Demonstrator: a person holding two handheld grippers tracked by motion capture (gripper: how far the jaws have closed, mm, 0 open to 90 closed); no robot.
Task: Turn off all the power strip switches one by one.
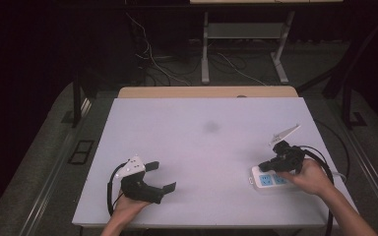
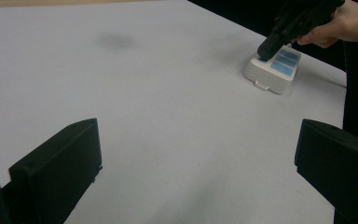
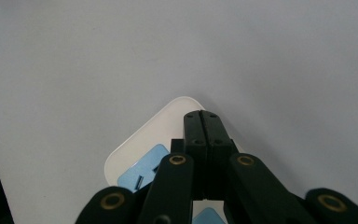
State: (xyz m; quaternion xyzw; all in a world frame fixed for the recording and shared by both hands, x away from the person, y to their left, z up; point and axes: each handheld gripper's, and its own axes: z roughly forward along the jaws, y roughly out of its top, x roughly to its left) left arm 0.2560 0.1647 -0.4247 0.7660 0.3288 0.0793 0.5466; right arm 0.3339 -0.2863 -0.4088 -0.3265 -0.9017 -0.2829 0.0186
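Observation:
A white power strip [image 1: 265, 181] with blue sockets lies near the table's right front edge. My right gripper [image 1: 264, 166] is shut, its jaws pressed flat together with nothing between them. In the right gripper view its tips [image 3: 203, 116] rest on top of the strip [image 3: 137, 151], near one rounded end. The left gripper view shows the strip [image 2: 279, 74] far off, with the right gripper [image 2: 265, 50] touching its top. My left gripper [image 1: 163, 176] lies low over the table at front left. It is open and empty, with wide-spread jaws [image 2: 198, 154].
The white tabletop [image 1: 202, 147] has a faint dark smudge [image 1: 210, 127] near its middle and a wooden strip [image 1: 206, 92] along the far edge. Black cables [image 1: 332, 167] loop off the right side. Beyond the table stand metal legs [image 1: 205, 49] and loose floor wires.

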